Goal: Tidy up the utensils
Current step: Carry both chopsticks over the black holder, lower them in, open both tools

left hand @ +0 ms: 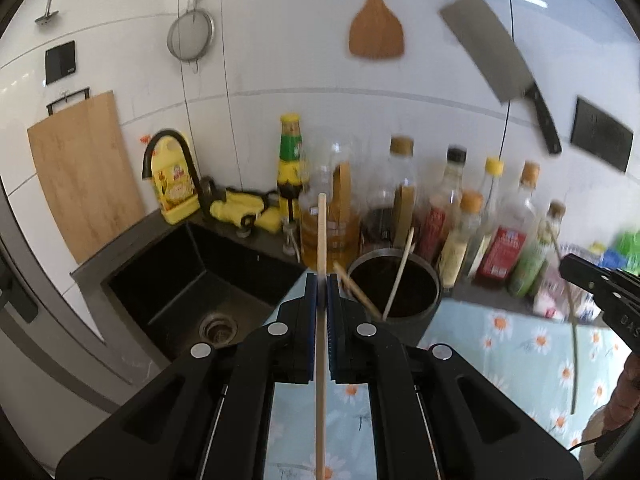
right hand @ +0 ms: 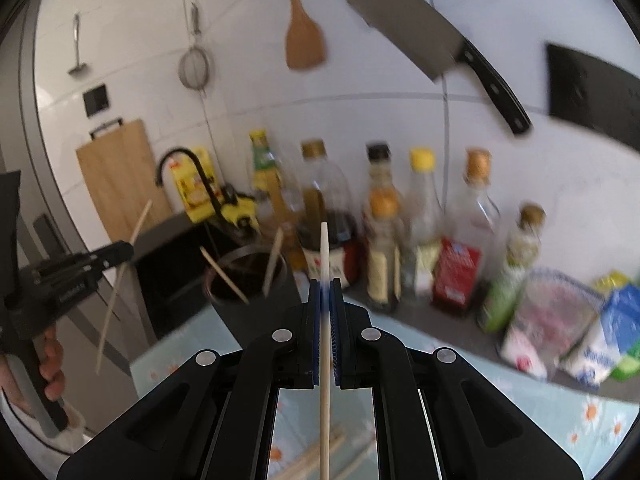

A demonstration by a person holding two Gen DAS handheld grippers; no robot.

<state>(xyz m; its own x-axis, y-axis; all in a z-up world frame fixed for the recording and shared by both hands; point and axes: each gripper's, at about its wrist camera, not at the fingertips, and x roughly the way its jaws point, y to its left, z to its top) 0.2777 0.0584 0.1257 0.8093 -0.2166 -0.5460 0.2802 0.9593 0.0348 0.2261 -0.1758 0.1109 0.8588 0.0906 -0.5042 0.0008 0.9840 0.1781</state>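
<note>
Each gripper is closed tight on one chopstick. The left gripper [left hand: 322, 280] pinches a tan chopstick [left hand: 321, 240] that pokes up past its tips. The right gripper [right hand: 326, 286] pinches a pale chopstick [right hand: 325, 252] the same way. Both sticks are up in the air, near the dark round holder [left hand: 400, 296], which already has a few chopsticks leaning in it. More chopsticks [right hand: 320, 456] lie on the flowery cloth [left hand: 520, 344] below. A stick could slip or turn in the thin pads, because it is smooth and skinny. It could also bump the holder's rim or the sticks inside and miss. The two grippers are near each other and could knock together. Bottles [left hand: 448, 208] stand just behind the holder, and the sink [left hand: 192, 280] is beside it.
</note>
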